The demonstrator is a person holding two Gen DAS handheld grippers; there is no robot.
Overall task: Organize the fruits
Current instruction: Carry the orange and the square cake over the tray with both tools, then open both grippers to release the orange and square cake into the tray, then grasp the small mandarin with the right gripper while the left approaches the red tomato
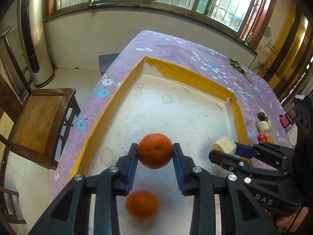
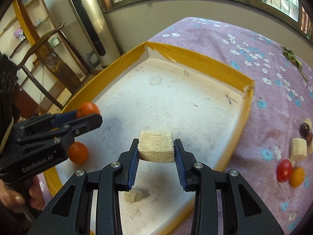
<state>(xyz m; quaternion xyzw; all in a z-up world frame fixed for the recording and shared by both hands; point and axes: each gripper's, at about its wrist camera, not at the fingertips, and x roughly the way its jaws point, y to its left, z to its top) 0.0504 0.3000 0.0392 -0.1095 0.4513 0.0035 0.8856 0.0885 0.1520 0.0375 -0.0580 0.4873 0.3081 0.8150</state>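
Left wrist: my left gripper pinches an orange above the tray, near 1 already placed; right gripper pinches a cane chunk, probably grouping by type.

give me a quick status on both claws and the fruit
Left claw shut on orange, right claw shut on pale chunk. Both over yellow-rimmed tray. Second orange already in tray. Nothing blocking.
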